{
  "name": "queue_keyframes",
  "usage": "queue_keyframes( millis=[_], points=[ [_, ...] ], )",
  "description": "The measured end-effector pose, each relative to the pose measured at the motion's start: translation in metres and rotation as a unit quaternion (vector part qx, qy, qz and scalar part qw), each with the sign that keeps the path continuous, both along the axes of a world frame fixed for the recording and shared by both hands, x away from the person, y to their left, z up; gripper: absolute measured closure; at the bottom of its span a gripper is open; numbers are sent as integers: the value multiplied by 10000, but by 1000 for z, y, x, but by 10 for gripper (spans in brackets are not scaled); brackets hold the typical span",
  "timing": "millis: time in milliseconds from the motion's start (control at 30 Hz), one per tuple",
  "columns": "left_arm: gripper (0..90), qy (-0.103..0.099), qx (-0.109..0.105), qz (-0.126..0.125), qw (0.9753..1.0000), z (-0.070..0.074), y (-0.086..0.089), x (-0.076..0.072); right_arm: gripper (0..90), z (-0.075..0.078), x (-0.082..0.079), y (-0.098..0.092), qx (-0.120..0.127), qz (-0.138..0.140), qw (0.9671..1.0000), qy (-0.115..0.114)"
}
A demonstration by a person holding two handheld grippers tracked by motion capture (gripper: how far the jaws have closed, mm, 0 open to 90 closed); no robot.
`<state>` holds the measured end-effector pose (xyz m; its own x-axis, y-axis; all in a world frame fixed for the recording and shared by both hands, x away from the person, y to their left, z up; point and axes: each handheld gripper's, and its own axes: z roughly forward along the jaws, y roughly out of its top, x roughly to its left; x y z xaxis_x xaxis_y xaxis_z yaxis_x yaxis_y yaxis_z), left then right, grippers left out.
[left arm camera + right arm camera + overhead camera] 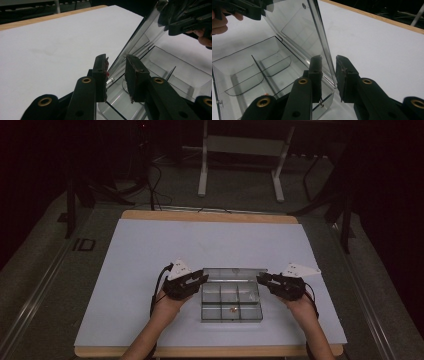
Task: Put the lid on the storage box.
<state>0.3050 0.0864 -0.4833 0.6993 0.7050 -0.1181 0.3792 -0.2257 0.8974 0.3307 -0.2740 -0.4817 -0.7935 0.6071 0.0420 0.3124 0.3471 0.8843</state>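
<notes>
Far half of the table [210, 240]: bare white sheet, so I can sweep either hand-held gripper across it freely.
Left flank: open sheet outside my left hand-held gripper [186, 282]; nothing blocks a pull-back that way.
Right flank: open sheet outside my right hand-held gripper [272, 282], free to the table edge.
Between my hands: the clear compartment box [231, 312] takes up the middle; its walls and dividers stop any low pass.
Lid [234, 272]: stands raised along the box's far edge, a wall between the compartments and the far sheet.
Above the compartments: open from overhead; a small brownish item [233, 309] lies in one near cell.
Near edge: a narrow free strip, crossed by my forearms.
</notes>
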Motion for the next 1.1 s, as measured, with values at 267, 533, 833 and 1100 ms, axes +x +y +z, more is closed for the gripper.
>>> queue_keyframes(
  millis=[267,533,833,1100],
  points=[
    [744,8,41,69,10000,0,0,-1,723,0,-1,0,30,-17,10000,92],
    [737,-27,100,49,9999,0,-1,-9,722,-1,-8,-2,-18,29,10000,30],
    [730,-22,234,-49,9997,-2,-1,-18,720,-4,-16,-5,-37,106,9999,98],
    [691,39,243,-119,9996,-4,-1,-23,707,-3,-21,-4,-23,139,9999,87]
  ],
)
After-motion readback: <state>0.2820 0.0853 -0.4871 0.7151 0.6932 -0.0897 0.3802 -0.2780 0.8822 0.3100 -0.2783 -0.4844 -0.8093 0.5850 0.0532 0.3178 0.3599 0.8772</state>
